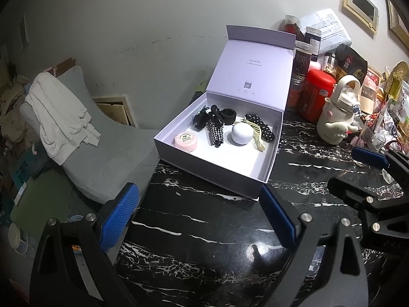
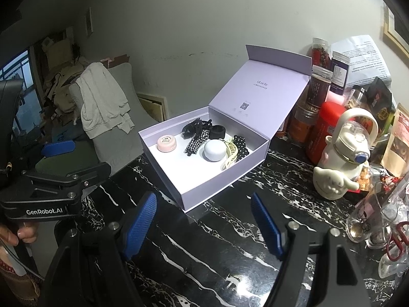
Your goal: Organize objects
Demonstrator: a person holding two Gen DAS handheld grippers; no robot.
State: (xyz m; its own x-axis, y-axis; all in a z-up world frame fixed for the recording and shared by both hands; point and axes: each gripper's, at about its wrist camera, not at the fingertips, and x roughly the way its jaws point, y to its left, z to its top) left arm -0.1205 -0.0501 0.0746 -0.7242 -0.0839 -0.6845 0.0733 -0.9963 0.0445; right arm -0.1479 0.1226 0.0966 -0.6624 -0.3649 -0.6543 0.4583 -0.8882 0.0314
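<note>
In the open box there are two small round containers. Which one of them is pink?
The pink jar at the box's left end, flat and labelled on top. The other, the white domed one, sits further right beside the cream hair clip.

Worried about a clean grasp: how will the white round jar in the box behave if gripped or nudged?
The white round jar looks smooth and domed, so pads may slip off. It sits flat, probably stable, though the cream hair claw touching it may shift too.

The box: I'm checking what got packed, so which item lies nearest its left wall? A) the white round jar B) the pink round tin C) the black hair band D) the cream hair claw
B: the pink round tin sits alone by the left wall of the open box, with the white round jar further right.
</note>
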